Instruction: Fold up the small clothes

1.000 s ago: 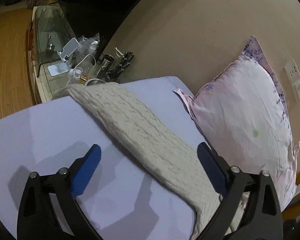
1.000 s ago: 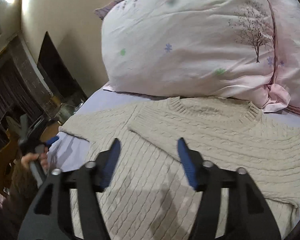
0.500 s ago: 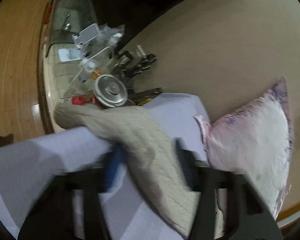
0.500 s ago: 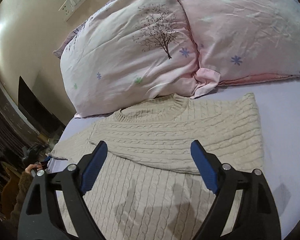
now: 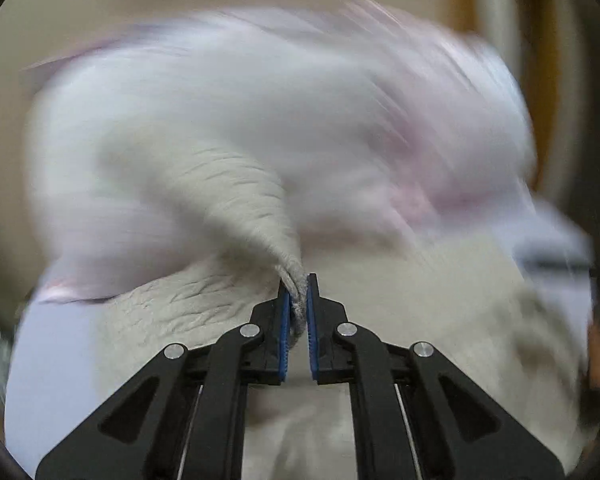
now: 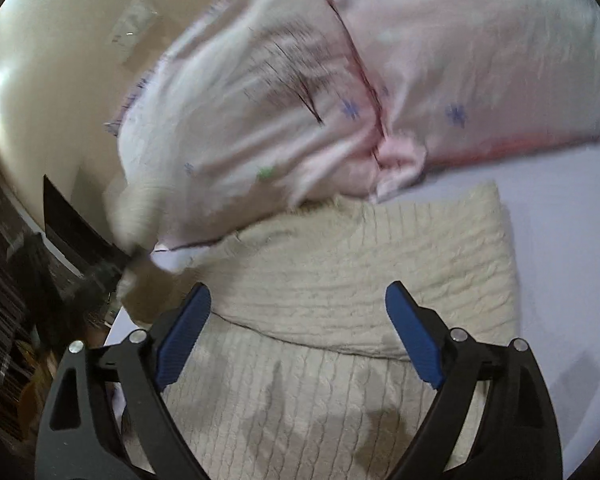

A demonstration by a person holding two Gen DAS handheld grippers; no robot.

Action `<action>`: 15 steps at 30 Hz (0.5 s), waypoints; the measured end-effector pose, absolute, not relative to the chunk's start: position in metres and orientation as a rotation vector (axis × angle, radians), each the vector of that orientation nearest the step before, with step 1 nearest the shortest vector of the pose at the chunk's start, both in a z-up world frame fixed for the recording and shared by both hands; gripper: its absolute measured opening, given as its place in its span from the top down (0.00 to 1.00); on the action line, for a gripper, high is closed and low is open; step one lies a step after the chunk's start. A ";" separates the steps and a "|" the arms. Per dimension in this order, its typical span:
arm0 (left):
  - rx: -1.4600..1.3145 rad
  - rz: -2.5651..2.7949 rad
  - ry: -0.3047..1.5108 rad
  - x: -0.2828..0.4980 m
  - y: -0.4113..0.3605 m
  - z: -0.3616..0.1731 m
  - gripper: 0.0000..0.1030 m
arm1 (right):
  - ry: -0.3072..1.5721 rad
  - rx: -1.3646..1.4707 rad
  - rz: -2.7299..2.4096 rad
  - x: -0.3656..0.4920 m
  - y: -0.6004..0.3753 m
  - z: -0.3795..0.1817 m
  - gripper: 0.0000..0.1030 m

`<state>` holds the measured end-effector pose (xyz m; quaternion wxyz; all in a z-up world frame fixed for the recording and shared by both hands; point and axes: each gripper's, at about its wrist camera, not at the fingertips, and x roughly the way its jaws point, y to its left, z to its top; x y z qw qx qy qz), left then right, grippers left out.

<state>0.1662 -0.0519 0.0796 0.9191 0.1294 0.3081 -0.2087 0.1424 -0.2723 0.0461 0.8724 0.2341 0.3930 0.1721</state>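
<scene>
- The bed sheet (image 6: 572, 216), pale lilac, carries everything; bare stretches show to the right of the knitwear in the right wrist view and at lower left in the left wrist view (image 5: 48, 360).
- Two pink pillows (image 6: 440, 60) with small blue flowers lean at the head of the bed, against a cream wall (image 6: 44, 60); both are smeared by blur.
- The cream cable-knit sweater (image 6: 360, 280) lies flat on the sheet just below the pillows; one sleeve is folded across its chest.
- The other sleeve (image 5: 236, 200) rises off the bed in a twisted cone, its narrow end pinched.
- The left gripper (image 5: 297, 300) has its blue pads pressed together on that sleeve end.
- The right gripper (image 6: 298, 320) hangs above the sweater's body; its jaws stand wide apart, holding nothing.
</scene>
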 end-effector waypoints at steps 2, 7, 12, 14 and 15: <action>0.381 -0.489 0.700 0.158 -0.088 0.050 0.93 | 0.873 0.542 0.339 0.149 -0.283 0.034 0.19; 0.242 -0.478 0.663 0.125 -0.044 0.064 0.70 | 0.927 0.640 0.296 0.157 -0.310 0.015 0.33; 0.028 -0.310 0.685 0.092 0.055 0.076 0.51 | 0.954 0.647 0.289 0.177 -0.304 0.008 0.43; -0.076 -0.265 0.742 0.074 0.094 0.067 0.48 | 0.975 0.659 0.274 0.185 -0.302 0.003 0.52; -0.106 -0.252 0.758 0.068 0.106 0.064 0.48 | 0.985 0.670 0.271 0.191 -0.300 -0.003 0.68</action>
